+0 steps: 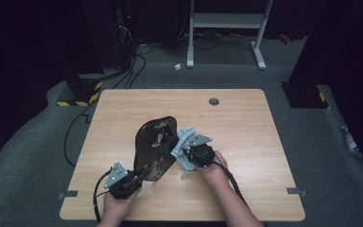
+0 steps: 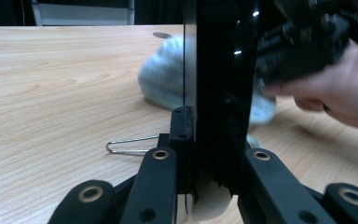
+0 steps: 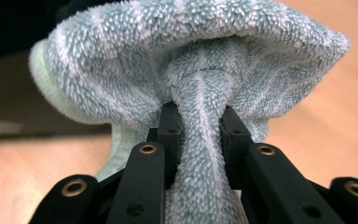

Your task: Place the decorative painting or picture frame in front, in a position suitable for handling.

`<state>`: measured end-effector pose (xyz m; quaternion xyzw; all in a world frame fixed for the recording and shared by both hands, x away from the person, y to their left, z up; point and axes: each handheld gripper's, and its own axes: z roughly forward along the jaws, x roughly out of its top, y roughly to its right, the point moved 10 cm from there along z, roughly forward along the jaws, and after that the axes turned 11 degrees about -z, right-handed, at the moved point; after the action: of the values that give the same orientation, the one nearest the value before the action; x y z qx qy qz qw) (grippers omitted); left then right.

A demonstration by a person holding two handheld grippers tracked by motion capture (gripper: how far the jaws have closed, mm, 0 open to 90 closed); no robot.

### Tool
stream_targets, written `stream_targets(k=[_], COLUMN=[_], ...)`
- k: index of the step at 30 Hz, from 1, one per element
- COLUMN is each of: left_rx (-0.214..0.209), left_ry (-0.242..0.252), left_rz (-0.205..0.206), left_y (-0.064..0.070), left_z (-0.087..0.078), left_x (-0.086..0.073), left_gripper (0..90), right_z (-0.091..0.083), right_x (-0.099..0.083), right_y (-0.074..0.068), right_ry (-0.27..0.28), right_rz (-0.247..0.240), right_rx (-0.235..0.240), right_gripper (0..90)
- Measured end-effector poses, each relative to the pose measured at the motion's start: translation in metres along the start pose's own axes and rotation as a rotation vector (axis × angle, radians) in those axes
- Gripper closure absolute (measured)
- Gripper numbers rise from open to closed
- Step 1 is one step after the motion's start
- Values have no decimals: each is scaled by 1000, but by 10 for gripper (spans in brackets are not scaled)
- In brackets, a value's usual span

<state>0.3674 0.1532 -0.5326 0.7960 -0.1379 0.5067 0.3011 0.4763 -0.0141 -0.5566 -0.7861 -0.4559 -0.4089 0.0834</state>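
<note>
Tabletop [image 1: 123, 113]: we see pale wood in a dark room.
Tray [image 1: 155, 146]: black lacquered, tilted up near the middle.
Left gripper [image 1: 139, 178]: our fingers clamp the tray's near edge.
Right gripper [image 1: 182, 152]: our fingers pinch the striped cloth [image 1: 185, 142] against the tray's right side.

Table [image 1: 123, 101] evenly lit from overhead, room beyond falling into black. Small glare spots on the glossy black tray [image 2: 223, 70]. The towel [image 3: 200, 60] shows sharp up close (background behind it blurred), soft shadows throughout.
</note>
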Motion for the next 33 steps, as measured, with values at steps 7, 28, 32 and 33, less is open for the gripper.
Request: stream_targets(k=[7,28,32,33], left_rx=[-3,-5,-4,-4], left_ry=[1,-2,-1,-1], left_rz=[0,-2,-1,0], left_y=[0,0,0,0], left_z=[0,0,0,0], left_x=[0,0,0,0], left_gripper=[801,801,801,801], right_z=[-18,-30,-15,-5], right_x=[26,40,18,1], right_y=[2,-3,-14,-21], right_ry=[79,95,33,-6], right_rz=[-27,-67,-55,-37], right_rx=[-7,8,41,73], right_gripper=[747,749,750,749])
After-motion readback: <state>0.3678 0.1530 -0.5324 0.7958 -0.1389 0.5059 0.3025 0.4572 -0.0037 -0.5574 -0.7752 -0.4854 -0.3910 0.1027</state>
